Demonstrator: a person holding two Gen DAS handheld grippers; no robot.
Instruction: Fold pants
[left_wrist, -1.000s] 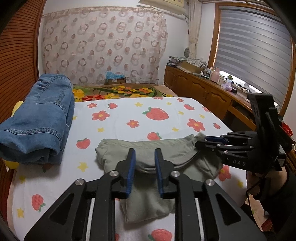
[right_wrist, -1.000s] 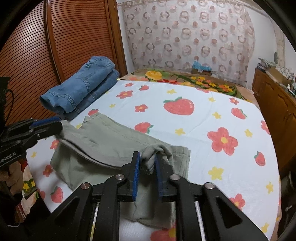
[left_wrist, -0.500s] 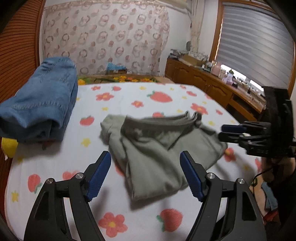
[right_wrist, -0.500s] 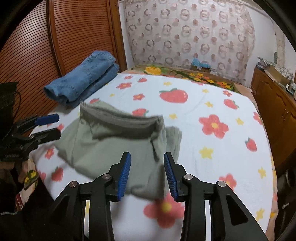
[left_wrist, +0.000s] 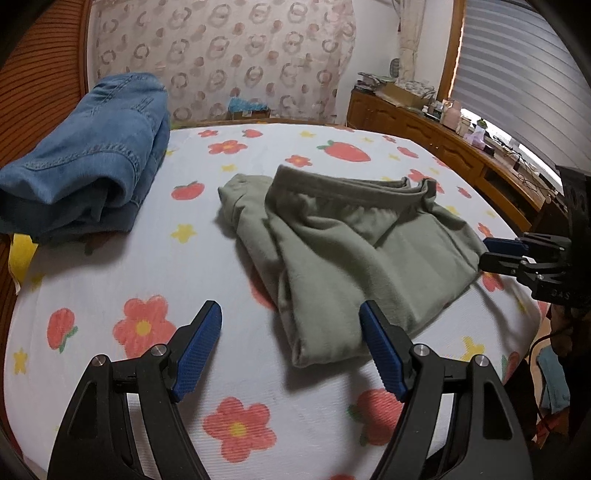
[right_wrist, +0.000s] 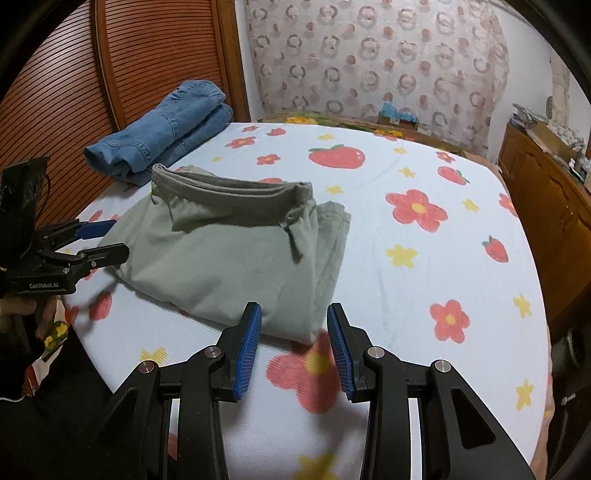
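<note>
Olive-green pants lie folded on the strawberry-print bed sheet, waistband toward the far side. My left gripper hovers open just in front of their near folded edge, with nothing between its blue pads. In the right wrist view the same pants lie ahead, and my right gripper stands open over their near corner, gripping nothing. Each gripper shows in the other's view: the right gripper at the pants' right edge, the left gripper at their left edge.
Folded blue jeans rest at the bed's far left, next to a wooden slatted door. A wooden cabinet with clutter runs along the right under a blind. A patterned curtain hangs behind the bed.
Both grippers were shut on the green pants a second ago. They have opened and let go, and the pants now lie folded on the bed. Both grippers pulled back toward the near edge.
</note>
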